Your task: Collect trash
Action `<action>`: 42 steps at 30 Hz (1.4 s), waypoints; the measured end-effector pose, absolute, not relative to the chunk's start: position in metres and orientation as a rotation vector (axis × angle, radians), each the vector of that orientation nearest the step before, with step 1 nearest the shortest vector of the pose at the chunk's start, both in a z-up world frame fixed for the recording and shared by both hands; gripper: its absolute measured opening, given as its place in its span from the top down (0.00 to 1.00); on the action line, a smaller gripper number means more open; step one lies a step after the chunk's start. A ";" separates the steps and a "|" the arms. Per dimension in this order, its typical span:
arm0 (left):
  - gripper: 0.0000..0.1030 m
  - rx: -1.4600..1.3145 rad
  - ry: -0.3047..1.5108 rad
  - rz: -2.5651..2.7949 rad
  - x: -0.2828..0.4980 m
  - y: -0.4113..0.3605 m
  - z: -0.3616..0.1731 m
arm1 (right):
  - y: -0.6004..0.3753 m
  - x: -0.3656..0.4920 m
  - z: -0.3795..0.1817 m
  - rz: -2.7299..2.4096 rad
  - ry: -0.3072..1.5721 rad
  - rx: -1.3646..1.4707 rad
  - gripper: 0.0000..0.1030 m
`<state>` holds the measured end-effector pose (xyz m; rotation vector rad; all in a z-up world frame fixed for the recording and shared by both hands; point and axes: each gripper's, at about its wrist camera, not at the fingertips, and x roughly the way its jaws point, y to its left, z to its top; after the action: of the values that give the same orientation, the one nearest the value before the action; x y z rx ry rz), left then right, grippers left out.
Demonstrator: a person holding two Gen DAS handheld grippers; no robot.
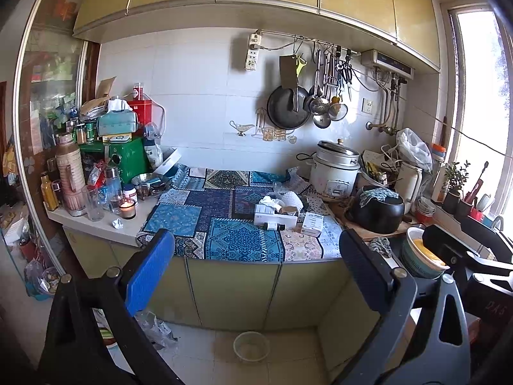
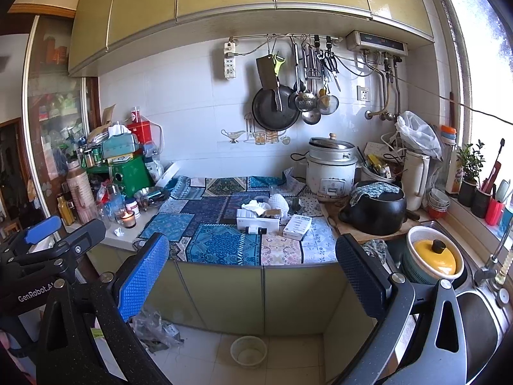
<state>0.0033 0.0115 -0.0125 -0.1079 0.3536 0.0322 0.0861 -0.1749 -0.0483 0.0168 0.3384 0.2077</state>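
While both grippers are hanging back from the worktop (image 1: 96, 224), nothing looks collected yet: a crumpled tissue (image 1: 268, 201), an opened white box (image 1: 275, 219), a small bottle (image 1: 274, 226) and a small carton (image 1: 312, 223) are all sitting together on the patterned cloth (image 1: 237, 240), and a little paper wad (image 1: 118, 223) is lying near the candle (image 1: 127, 208). The left gripper (image 1: 256, 256) is pointing level at the worktop with its jaws spread wide and holding nothing. The right gripper (image 2: 253, 256) is doing the same just beside it, jaws wide apart and empty, so I judge the first pick is still ahead.
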 end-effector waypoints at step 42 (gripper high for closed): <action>0.00 -0.054 0.537 -0.054 0.132 0.026 -0.060 | -0.180 0.173 -0.092 0.067 0.486 0.048 0.00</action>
<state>0.1315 0.0263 -0.0603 -0.0538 0.5368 -0.0537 0.1735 -0.1795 -0.0918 0.0482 0.4865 0.0672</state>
